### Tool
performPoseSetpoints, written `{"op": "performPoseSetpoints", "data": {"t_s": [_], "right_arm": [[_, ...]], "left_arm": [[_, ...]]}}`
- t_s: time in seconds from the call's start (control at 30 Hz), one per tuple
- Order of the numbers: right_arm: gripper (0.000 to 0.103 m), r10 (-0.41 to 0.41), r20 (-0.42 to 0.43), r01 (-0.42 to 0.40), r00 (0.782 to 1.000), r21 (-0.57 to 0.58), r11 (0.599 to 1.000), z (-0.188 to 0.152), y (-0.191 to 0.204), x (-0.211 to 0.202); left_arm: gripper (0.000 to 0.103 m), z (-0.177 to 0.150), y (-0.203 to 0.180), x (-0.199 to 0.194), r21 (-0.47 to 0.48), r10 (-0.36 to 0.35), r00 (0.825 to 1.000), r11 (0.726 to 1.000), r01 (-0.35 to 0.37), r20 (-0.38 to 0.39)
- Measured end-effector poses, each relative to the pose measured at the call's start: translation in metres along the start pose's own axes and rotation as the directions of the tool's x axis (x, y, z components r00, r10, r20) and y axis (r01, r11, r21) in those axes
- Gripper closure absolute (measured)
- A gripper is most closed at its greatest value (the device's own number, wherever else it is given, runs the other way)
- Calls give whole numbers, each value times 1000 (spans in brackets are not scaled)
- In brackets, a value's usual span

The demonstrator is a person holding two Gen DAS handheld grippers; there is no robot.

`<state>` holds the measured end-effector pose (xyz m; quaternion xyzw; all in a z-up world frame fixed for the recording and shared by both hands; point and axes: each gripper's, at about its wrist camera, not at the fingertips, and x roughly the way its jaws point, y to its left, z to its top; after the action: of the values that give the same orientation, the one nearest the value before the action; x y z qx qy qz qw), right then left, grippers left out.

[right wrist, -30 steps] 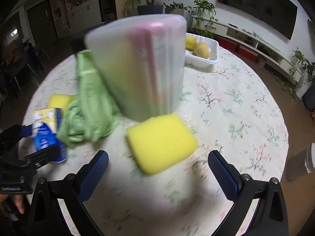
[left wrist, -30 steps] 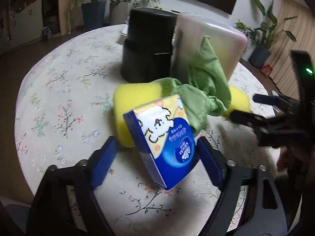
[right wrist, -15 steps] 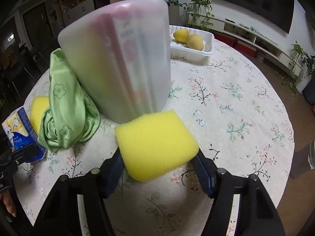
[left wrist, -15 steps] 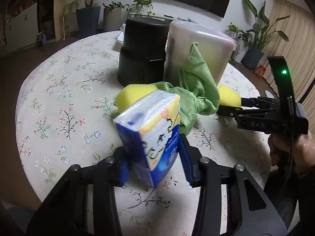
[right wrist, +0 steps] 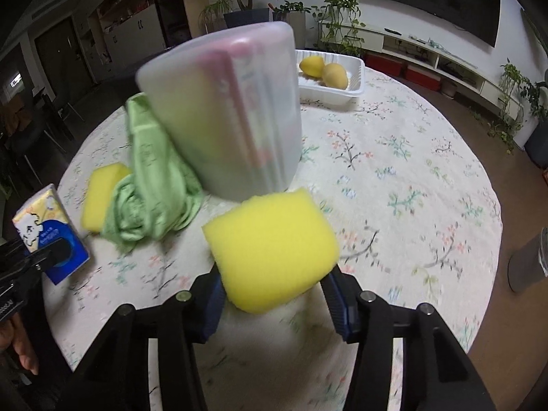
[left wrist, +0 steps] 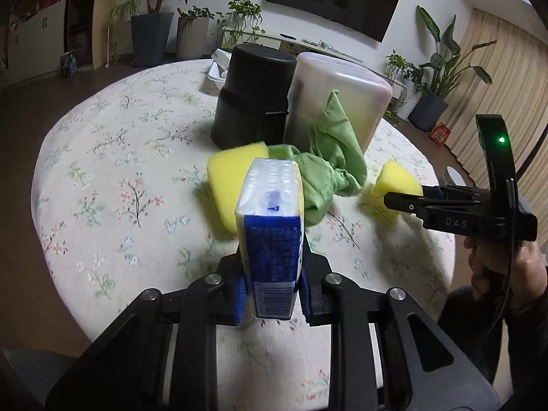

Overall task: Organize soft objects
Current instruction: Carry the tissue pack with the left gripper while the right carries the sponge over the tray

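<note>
— Why do we squeeze the tissue pack in our left claw?
— To lift it off the tabletop. Our right claw has just closed on the sponge, at 3 o'clock from the green cloth.

A home living room: a wall-mounted television above a low media shelf, potted plants, curtains, and a round table with a floral tablecloth.

You see a round table in a floral cloth. On it a black container stands just beside a frosted tub. Behind them sits a white tray holding two lemons. Potted plants and a TV line the far wall.
</note>
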<state>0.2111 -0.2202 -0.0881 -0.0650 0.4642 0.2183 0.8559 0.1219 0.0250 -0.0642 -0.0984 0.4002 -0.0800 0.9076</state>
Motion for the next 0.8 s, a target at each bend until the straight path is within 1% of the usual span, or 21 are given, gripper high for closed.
{"op": "performPoseSetpoints", "data": {"t_s": [0.13,0.33,0.5,0.63,0.8], "right_arm": [[50,19,-1,-19,1000,21,1000,-13,9,-12],[50,38,11,-39,999,32,999,-37,23,-36],[51,50,17,-51,999,40,998,-51,30,-53],[51,41,36,-43,999,40,998,-47,29,-68],[51,41,61,-43,997,37,998,-32,27,-84]], "left_arm": [[82,-4,-3,-11,18,-4,1000,1000,4,2],[82,-9,-2,-28,47,9,1000,999,-9,-4],[82,-6,0,-38,81,20,1000,996,-20,2],[82,5,8,-44,97,18,1000,995,-19,8],[82,23,17,-48,97,-7,1000,995,7,0]]}}
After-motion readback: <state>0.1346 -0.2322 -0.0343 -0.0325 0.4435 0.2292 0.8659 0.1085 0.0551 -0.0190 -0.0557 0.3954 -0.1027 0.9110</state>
